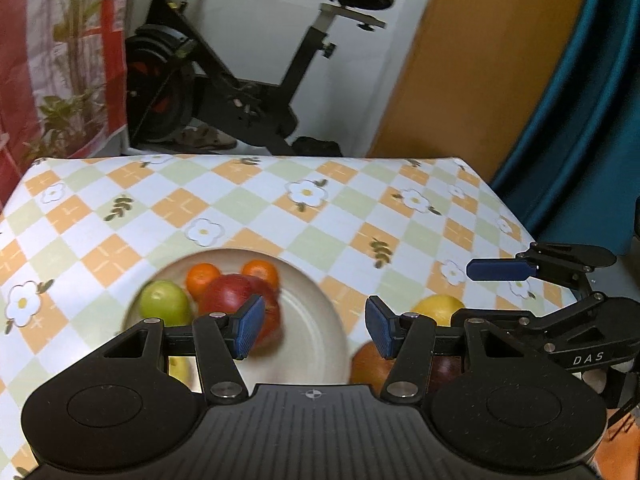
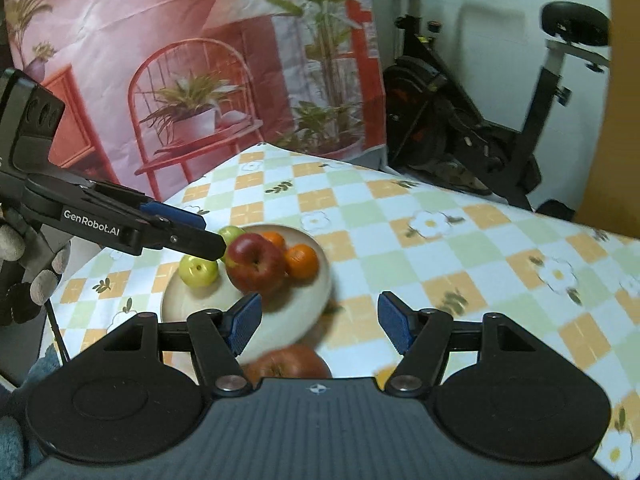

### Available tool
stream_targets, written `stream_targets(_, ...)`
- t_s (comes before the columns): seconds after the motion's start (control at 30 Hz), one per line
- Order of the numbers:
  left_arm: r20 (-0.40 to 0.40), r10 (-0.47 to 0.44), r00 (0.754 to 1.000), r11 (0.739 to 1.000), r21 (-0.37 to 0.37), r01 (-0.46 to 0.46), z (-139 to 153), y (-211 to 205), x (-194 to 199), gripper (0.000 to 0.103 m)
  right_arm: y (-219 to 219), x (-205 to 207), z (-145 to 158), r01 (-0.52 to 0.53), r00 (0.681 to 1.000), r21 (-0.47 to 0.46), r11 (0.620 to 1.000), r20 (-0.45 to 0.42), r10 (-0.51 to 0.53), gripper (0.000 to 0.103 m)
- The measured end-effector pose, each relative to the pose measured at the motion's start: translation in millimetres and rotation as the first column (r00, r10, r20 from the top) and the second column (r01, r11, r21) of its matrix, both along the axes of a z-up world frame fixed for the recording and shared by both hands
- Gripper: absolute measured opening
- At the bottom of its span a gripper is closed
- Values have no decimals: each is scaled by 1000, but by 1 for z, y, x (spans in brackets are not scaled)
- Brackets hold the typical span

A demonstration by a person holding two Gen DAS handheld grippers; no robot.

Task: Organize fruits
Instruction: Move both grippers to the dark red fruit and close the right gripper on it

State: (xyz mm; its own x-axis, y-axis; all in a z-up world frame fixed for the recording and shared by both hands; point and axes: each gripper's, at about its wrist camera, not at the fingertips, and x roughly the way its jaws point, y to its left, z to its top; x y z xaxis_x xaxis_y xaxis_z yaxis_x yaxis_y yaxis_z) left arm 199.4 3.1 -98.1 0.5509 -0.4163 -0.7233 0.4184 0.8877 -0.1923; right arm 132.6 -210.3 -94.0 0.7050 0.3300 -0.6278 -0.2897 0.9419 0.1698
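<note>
Both the left hand-held gripper (image 1: 316, 330) and right hand-held gripper (image 2: 320, 322) were spread, empty; the round red-orange apple (image 2: 288, 364) looked firm, smooth, best pinched across its middle.

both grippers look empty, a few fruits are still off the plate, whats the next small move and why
Probably lower the open right hand-held gripper onto the red apple lying on the tablecloth just beside the plate. It sits right below the spread fingers, while the plate already holds apples and oranges with bare space left.

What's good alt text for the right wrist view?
A cream plate on a checked tablecloth holds a red apple, green apples and oranges; the open right gripper hovers nearby, the left gripper reaching in.
</note>
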Motion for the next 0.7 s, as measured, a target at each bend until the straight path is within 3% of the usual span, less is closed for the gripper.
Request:
stream_targets(0.23,-18,-72,997,997,9,72,-10,-25,-13,58,-17,-28,-9,15,1000,17,1000,-14,-15,67)
stream_targets(0.43,-34,-131,991,991,24,132,-20,-47,-24,58,-14,-47,-29,-5,999,-24,1000,-35,4,67)
stream_targets(0.7,-44,-150,988,988,25,151,-27,-66,-28,53,-8,-52,-46,-3,1000,-32,999,-28,2,67)
